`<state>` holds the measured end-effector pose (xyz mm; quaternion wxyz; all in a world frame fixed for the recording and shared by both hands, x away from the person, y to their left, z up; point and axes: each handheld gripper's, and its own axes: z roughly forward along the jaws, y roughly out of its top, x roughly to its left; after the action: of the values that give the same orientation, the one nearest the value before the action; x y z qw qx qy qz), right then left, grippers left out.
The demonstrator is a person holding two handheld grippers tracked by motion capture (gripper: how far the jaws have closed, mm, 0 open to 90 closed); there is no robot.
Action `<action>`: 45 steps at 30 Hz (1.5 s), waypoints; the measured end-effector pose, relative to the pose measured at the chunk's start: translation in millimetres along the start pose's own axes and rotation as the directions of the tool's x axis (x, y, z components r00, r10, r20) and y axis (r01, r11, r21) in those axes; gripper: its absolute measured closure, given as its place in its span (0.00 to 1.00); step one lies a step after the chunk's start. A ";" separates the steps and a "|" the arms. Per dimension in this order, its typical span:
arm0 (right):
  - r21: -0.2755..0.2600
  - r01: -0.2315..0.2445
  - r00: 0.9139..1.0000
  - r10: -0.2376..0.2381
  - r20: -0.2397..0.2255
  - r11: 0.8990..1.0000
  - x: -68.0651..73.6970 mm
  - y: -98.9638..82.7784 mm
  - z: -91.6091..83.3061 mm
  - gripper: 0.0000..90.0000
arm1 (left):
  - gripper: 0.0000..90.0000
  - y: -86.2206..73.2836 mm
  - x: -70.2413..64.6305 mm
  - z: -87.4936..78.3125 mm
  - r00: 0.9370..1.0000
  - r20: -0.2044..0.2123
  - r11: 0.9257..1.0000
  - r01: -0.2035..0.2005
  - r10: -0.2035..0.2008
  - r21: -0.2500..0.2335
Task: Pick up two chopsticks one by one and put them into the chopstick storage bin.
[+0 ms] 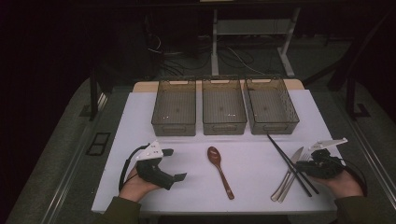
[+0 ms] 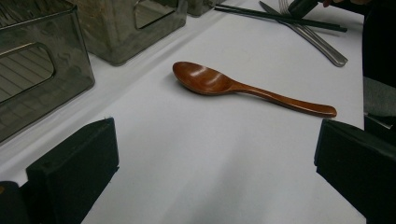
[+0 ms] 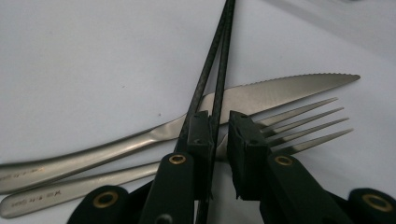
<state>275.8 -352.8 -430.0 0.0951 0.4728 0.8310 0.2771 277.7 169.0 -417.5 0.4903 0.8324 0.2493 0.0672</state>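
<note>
Two black chopsticks lie crossed over a steel knife and fork at the table's right front. My right gripper rests there. In the right gripper view its jaws stand narrow around the chopsticks: one stick runs between the pads beside the left one, and a slim gap shows before the right pad. Beneath them lie the knife and fork. A brown wooden spoon lies at centre front. My left gripper rests at the left front, wide open and holding nothing, facing the spoon.
Three clear plastic bins stand in a row across the back of the white table. Bare white surface lies between the spoon and each gripper. A person's hands hold both grippers at the front edge.
</note>
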 end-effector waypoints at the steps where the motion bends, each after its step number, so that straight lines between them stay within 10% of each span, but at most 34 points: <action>1: 0.000 0.000 1.000 0.000 0.000 1.000 0.0 0.0 0.0 0.88 | 0.00 0.0 0.0 0.1 1.000 0.000 1.000 0.000 0.000 0.000; 45: -0.061 0.008 1.000 -0.008 0.009 0.998 -10.2 -2.7 -15.3 0.95 | 0.00 -0.3 -0.4 0.2 1.000 0.002 1.000 -0.004 0.004 0.004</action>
<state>272.9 -368.1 -419.8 0.1140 0.4676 0.8237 0.2998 277.3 168.8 -417.8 0.4887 0.8340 0.2472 0.0669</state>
